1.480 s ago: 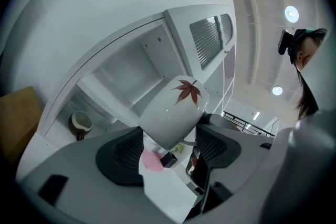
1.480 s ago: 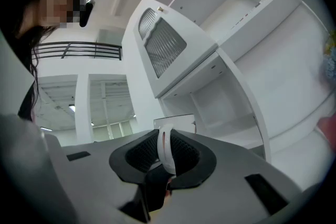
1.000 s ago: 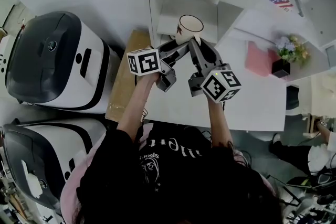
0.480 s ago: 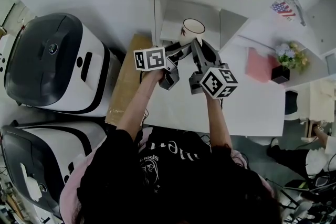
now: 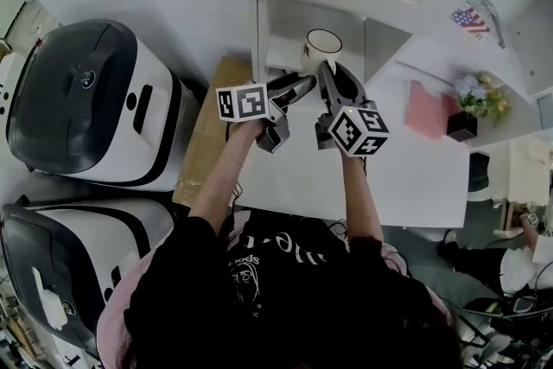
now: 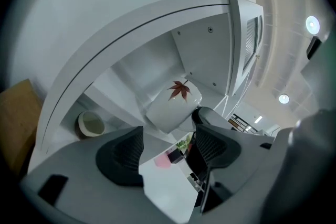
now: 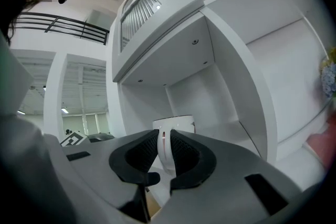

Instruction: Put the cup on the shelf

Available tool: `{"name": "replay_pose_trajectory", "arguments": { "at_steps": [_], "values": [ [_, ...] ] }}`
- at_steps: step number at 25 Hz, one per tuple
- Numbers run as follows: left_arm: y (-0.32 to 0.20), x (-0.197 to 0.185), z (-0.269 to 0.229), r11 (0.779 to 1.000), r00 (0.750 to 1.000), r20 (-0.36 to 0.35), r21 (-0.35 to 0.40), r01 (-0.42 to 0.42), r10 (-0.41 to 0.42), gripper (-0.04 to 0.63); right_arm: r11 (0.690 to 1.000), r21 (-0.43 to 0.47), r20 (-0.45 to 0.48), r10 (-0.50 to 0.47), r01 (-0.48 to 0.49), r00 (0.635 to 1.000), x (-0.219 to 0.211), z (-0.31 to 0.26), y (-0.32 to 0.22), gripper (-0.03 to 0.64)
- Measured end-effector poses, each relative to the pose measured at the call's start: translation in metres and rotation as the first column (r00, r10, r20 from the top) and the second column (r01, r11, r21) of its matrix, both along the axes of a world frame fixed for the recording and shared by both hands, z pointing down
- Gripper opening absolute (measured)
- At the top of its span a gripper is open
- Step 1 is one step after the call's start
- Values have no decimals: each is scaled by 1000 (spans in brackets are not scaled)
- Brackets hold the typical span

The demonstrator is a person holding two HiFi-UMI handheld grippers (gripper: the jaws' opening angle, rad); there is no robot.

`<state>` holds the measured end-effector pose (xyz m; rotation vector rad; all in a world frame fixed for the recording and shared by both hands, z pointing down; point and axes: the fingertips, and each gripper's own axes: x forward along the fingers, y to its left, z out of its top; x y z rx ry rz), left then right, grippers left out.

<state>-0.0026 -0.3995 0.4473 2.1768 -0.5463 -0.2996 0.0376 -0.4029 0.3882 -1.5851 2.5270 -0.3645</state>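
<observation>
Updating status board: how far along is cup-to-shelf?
Done: the cup is up at the shelf opening. In hand: the right claw is shut on the cup; the left claw is open and empty. Left: set it down and release. I can't tell if it rests on the board.

Bright even light; ceiling lamps (image 6: 313, 24) glare; fisheye distortion, dark vignetted corners.

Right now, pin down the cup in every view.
Head view: cup top centre, at the shelf mouth.
Left gripper view: cup centre, beyond the open jaws, red leaf showing.
Right gripper view: cup lower centre, pinched between the jaws.
Shared landmark: the white shelf compartment.
</observation>
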Motion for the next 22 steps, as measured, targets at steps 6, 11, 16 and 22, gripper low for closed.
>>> {"name": "replay_pose_trajectory", "arguments": {
  "at_steps": [6, 11, 16, 22],
  "values": [
    [24, -19, 8, 1000, 1000, 14, 1, 0, 0, 319, 1000, -2, -53, 15, -15, 998, -3, 4, -16, 92],
    [51, -38, 17, 1000, 998, 53, 10, 24, -24, 319, 999, -42, -101, 9, -13, 995, -6, 4, -31, 92],
    [73, -48, 17, 998, 996, 74, 28, 52, -54, 319, 993, -112, -177, 15, -35, 984, -10, 15, -48, 94],
    [88, -53, 7, 993, 991, 98, 84, 80, -89, 319, 982, -173, -225, 29, -69, 974, -12, 25, -62, 94]
  ]
}}
